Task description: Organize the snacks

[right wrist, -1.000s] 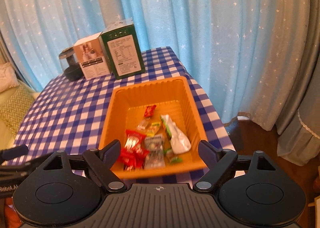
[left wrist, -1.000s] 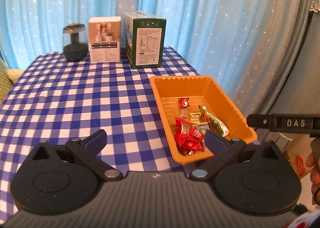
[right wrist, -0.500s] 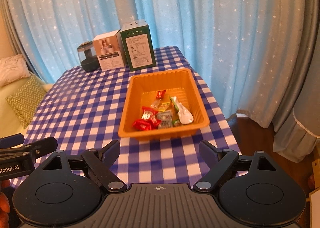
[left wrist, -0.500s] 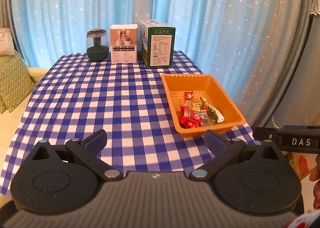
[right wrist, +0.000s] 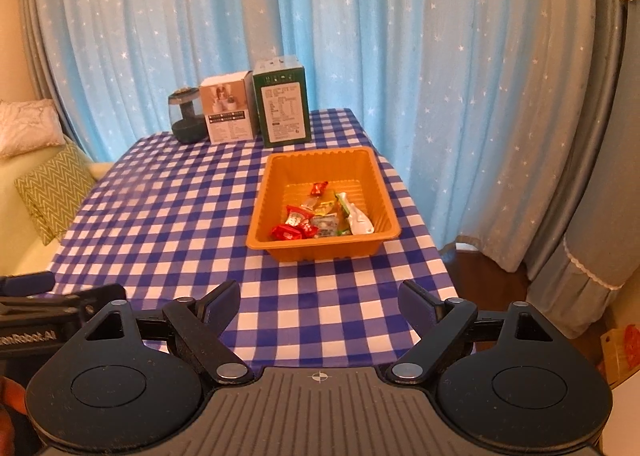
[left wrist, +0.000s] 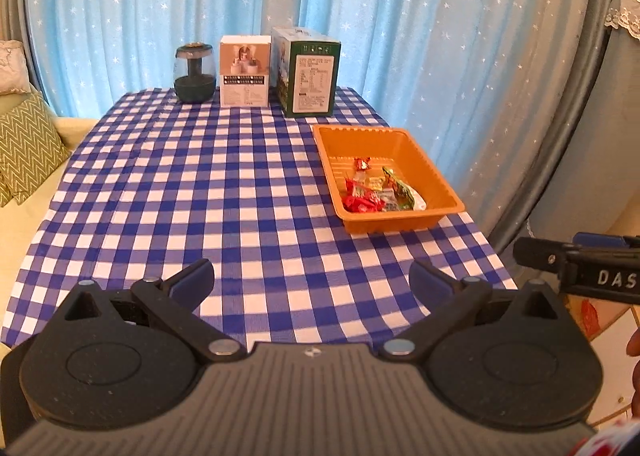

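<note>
Both tongs are released and grasp nothing: the left tongs [left wrist: 310, 280] and the right tongs [right wrist: 319, 298] hang over the near edge of the desk [left wrist: 200, 183], well apart from the work. The snacks [right wrist: 320, 217] lie heaped at the near end of the orange tray [right wrist: 260, 211], gathered in one place (none shows loose on the cloth), so the sorting looks finished. Behind stand a white box [left wrist: 245, 71], a green box [left wrist: 314, 79] with print too small to read, and a dark jar [left wrist: 194, 73]. The right tool's side reads "DAS".
</note>
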{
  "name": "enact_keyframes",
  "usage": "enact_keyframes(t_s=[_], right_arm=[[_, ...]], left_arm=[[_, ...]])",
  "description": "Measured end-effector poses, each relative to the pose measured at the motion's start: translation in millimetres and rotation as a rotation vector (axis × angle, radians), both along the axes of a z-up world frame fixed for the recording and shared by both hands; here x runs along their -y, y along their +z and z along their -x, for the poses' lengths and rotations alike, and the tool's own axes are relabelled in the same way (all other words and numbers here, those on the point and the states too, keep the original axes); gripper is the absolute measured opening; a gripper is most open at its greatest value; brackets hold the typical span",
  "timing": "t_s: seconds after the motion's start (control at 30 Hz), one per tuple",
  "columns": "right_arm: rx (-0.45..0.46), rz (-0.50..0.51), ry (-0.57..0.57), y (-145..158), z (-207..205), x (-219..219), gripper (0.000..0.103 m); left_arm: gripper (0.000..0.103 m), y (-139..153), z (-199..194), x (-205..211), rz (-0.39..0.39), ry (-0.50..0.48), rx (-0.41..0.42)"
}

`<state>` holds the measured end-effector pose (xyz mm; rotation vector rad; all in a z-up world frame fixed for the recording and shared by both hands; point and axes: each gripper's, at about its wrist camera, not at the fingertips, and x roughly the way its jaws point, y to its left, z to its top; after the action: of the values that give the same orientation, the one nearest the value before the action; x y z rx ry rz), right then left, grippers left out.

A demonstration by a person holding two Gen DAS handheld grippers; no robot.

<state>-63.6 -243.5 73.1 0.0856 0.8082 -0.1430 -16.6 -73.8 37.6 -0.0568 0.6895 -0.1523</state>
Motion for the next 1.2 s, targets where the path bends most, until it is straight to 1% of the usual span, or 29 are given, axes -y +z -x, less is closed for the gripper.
enact_keyframes(t_s=[0.2,0.33,0.77,1.2], right_arm=[[0.006,0.002,0.014,2,9,-7,0.086],[0.002,-0.002,0.024,-1,12,-11,0.086],[0.027,-0.005,0.012,4,14,-10,0.086],[0.021,0.002,0.023,1,11,-15,0.086]], left_arm=[[0.103,-1,9,-4,-0.017,0.026,-0.008],[0.103,0,12,-7,-0.012,0.032,-0.006],[0.103,1,14,-6,-0.017,0.018,0.005],[0.103,-1,14,-8,-0.022,0.024,0.003]])
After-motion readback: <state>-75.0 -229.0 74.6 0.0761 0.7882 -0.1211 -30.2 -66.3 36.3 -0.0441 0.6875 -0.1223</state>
